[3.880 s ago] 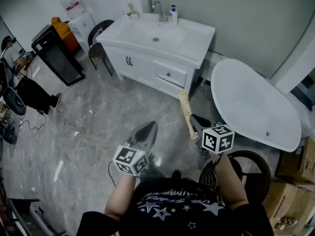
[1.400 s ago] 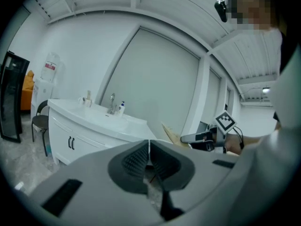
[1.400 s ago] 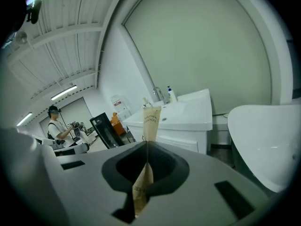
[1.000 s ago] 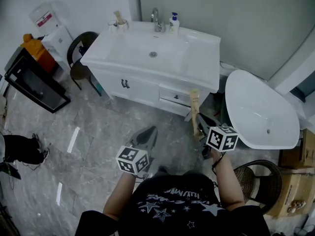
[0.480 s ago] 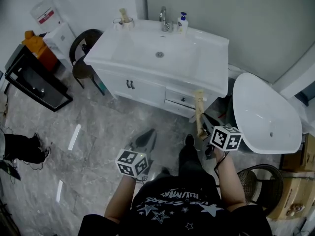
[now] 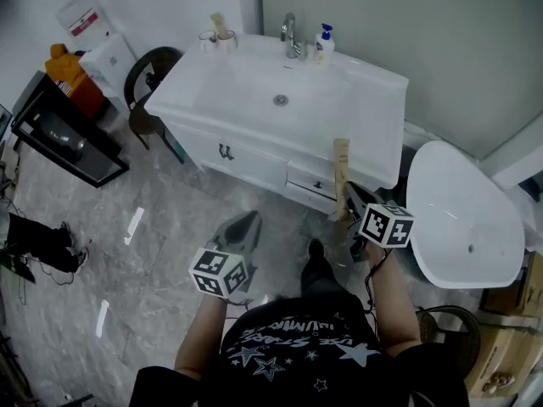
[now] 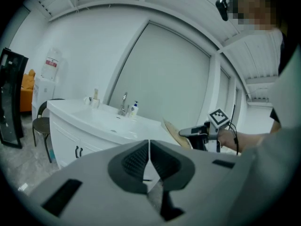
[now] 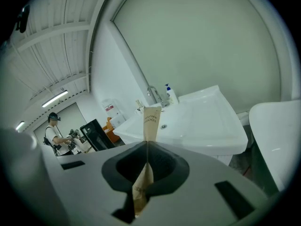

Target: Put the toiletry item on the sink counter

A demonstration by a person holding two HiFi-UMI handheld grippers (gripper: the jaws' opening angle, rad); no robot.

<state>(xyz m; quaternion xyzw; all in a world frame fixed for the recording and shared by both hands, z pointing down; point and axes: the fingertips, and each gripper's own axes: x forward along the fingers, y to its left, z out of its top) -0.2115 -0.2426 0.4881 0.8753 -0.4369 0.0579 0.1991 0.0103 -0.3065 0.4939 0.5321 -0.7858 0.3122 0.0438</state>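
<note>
A tan paper toothbrush packet point(image 6: 341, 173) stands upright in my right gripper point(image 6: 350, 200), which is shut on its lower part. It hangs just in front of the right front edge of the white sink counter point(image 6: 373, 134). In the right gripper view the packet point(image 8: 151, 122) rises from the closed jaws of the right gripper point(image 8: 146, 147), with the counter point(image 8: 214, 121) ahead. My left gripper point(image 6: 242, 227) is over the grey floor, shut with nothing in it. In the left gripper view the left gripper point(image 7: 149, 147) points at the vanity, and the packet point(image 7: 174, 134) shows to the right.
On the counter's back edge stand a faucet point(image 6: 290, 32), a pump bottle point(image 6: 322, 42) and a cup with a brush point(image 6: 221, 34). A white bathtub point(image 6: 462, 219) is on the right. A dark chair point(image 6: 146, 79) and a black cabinet point(image 6: 64, 134) stand left.
I have walked closer to the vanity. The right gripper has carried the packet from beside the bathtub up to the counter's front edge. The left gripper has stayed shut and low.
</note>
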